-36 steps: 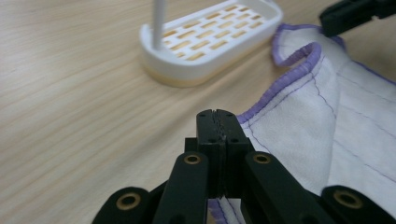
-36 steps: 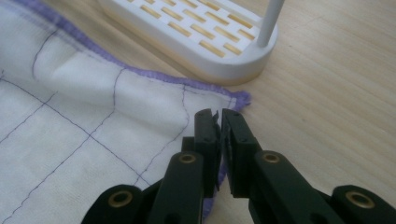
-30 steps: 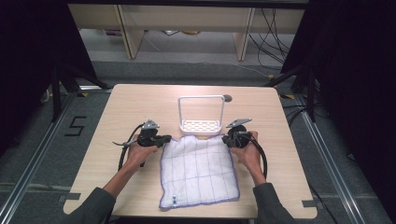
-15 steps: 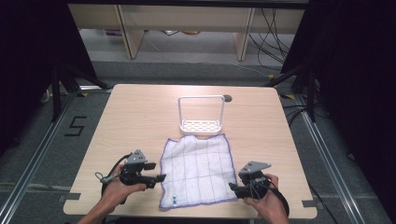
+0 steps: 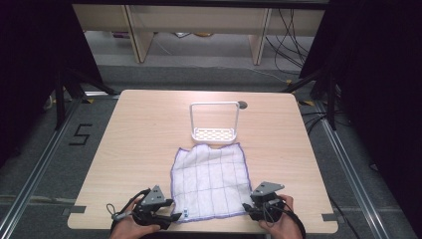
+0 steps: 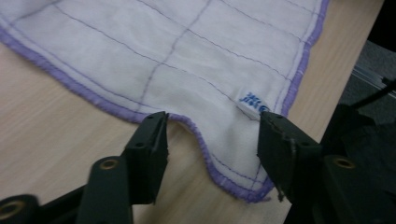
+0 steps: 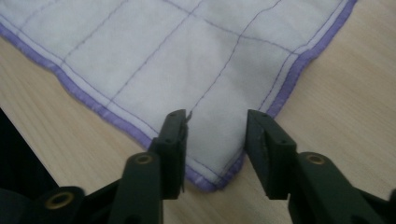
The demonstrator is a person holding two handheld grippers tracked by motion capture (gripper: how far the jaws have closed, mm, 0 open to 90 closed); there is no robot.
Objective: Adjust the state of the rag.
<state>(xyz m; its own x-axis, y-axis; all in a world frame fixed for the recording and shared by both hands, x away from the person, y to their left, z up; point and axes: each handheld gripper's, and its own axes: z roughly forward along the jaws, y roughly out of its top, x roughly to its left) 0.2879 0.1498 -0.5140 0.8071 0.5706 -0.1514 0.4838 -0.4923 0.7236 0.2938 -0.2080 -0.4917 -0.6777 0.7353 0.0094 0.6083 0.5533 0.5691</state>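
At about 7 o'clock on the table (image 5: 129, 149), the left gripper (image 5: 166, 217) sits at the near-left corner of the cloth (image 5: 211, 181). In the left gripper view its jaws have just been closing but are still parted, with the corner (image 6: 243, 184) lying flat between them, not yet pinched. At about 5 o'clock the right gripper (image 5: 247, 208) straddles the near-right corner (image 7: 215, 172) the same way: jaws closing in, unclenched, fabric between them and not pressed.

To grip well, I judge each lower jaw should slide under the hem so both layers of stitching are caught, rather than only the thin tip, and both hands should close together so the cloth lifts evenly. The small blue label (image 6: 252, 100) near the left corner should stay clear of the pads.

The cloth is soft, white woven cotton with a faint purple grid and a thick purple overlocked edge, slightly wavy along the near hem, lying spread at the table's centre. Beyond it, toward 12 o'clock and touching its far edge, stands a white plastic rack (image 5: 215, 122) with a slotted base and a thin rectangular frame. The table is pale wood-grain laminate.
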